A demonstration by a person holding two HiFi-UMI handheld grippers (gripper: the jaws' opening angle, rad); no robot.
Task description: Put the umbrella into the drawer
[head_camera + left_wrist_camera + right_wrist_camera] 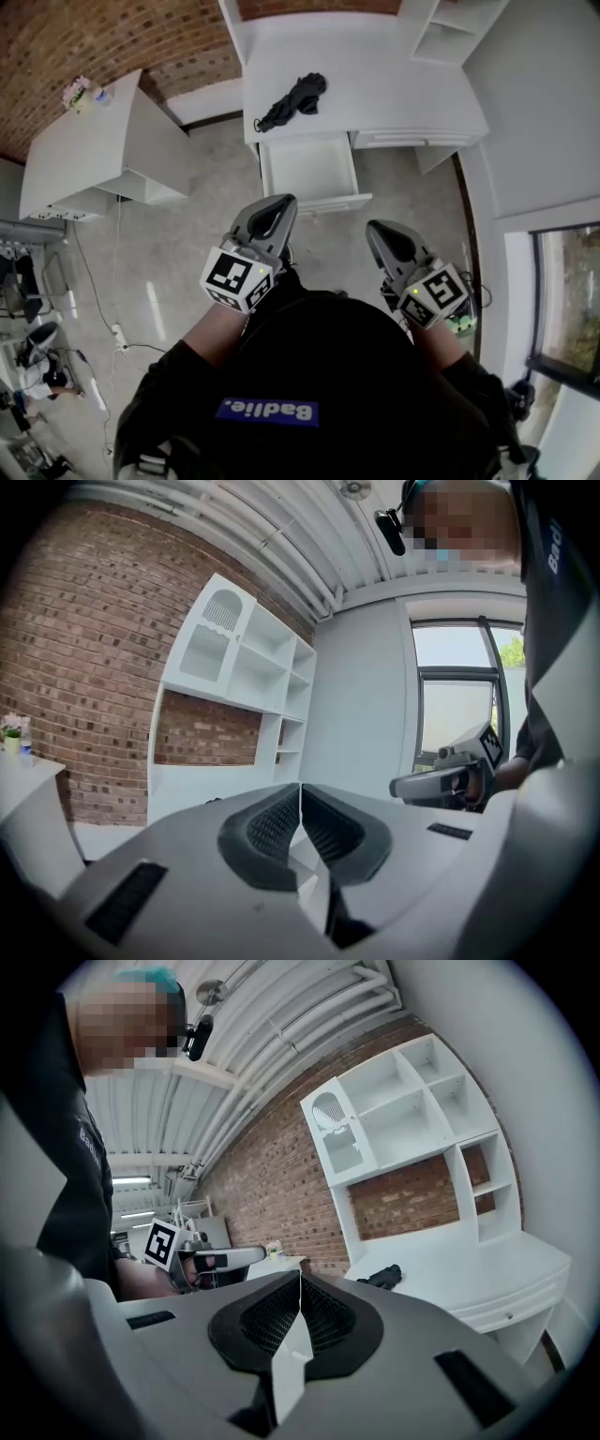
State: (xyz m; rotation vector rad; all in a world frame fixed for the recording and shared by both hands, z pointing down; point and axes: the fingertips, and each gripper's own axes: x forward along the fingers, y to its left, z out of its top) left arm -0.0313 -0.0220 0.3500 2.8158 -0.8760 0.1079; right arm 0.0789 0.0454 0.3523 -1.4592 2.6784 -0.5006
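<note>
A folded black umbrella [293,99] lies on top of the white desk [394,84], near its left end; it also shows as a small dark bundle, the umbrella [382,1276], in the right gripper view. Below it the desk's left drawer [309,169] stands pulled out, white inside, with nothing in it. My left gripper [283,202] and right gripper [372,228] hang in front of the person's body, short of the drawer and well away from the umbrella. Both are shut with nothing between the jaws; their tips, left [300,786] and right [300,1277], meet in the gripper views.
A white shelf unit [412,1119] rises over the desk against the brick wall. A second white table [89,150] with a small plant [77,92] stands at the left. Cables and a power strip [118,333] lie on the grey floor. A window [567,300] is at the right.
</note>
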